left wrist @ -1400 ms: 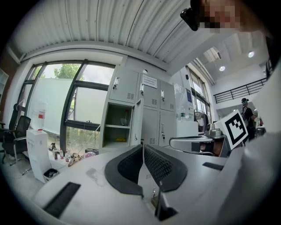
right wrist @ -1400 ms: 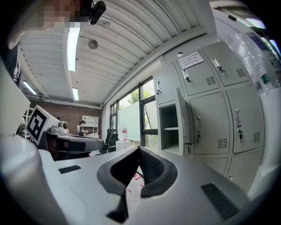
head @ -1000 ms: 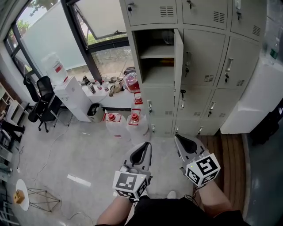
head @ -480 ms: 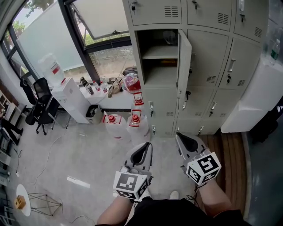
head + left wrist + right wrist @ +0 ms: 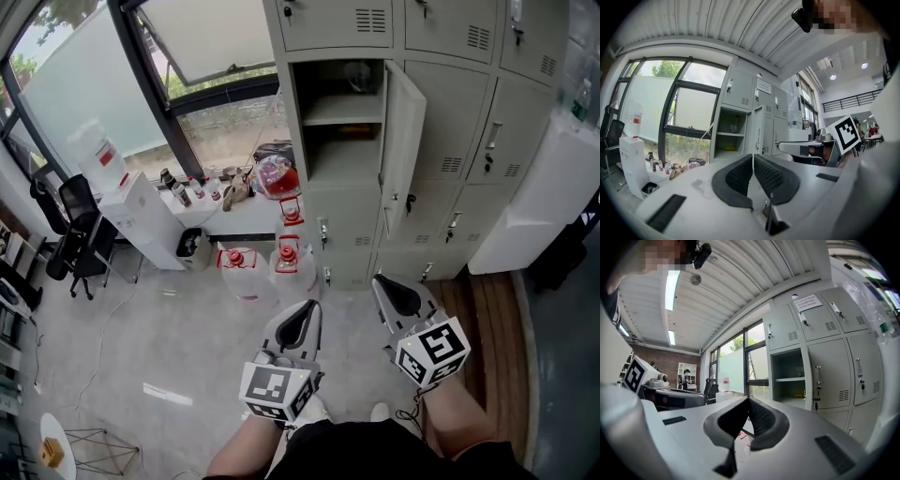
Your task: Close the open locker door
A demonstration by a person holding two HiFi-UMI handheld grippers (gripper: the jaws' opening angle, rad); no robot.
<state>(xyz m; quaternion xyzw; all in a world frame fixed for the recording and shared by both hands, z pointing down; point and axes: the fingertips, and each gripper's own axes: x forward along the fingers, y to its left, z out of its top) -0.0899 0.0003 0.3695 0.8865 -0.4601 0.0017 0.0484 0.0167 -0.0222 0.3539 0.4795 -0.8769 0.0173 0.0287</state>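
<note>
The locker door (image 5: 403,141) stands ajar in the far bank of grey lockers (image 5: 455,103), hinged at the right of its open compartment (image 5: 342,117). On the near side, well apart from it, the left gripper (image 5: 307,309) and right gripper (image 5: 382,287) point level toward the lockers, each with jaws pressed together on nothing. Red-capped water jugs (image 5: 246,269) stand on the floor to the left.

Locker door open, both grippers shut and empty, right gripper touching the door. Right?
Not quite. The right gripper isn't touching the locker door; the head view shows it well short of the lockers. The rest holds: door open, left gripper and right both shut and empty.
</note>
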